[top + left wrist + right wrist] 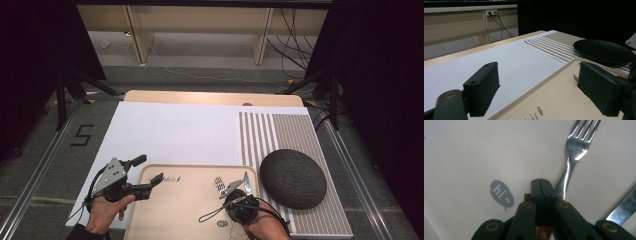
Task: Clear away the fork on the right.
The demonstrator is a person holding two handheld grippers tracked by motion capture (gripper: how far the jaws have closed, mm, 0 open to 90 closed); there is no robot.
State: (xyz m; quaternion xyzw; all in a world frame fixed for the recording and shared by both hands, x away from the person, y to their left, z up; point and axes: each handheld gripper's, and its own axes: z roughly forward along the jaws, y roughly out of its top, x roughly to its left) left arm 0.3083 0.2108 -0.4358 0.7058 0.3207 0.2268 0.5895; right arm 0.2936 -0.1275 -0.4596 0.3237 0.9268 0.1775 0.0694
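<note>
Lower centre of the right gripper view, the right gripper [541,185] has clamped the fork [576,147] by its handle on the tray [474,152], lifting still ahead, while the left gripper [539,87] waits with jaws apart

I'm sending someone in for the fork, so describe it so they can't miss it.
Start at the beige tray on the near edge of the table. The fork lies on it toward its right side, under the right gripper, whose shut jaws clamp its wooden handle. Its silver tines set it apart from the knife blade beside it.
</note>
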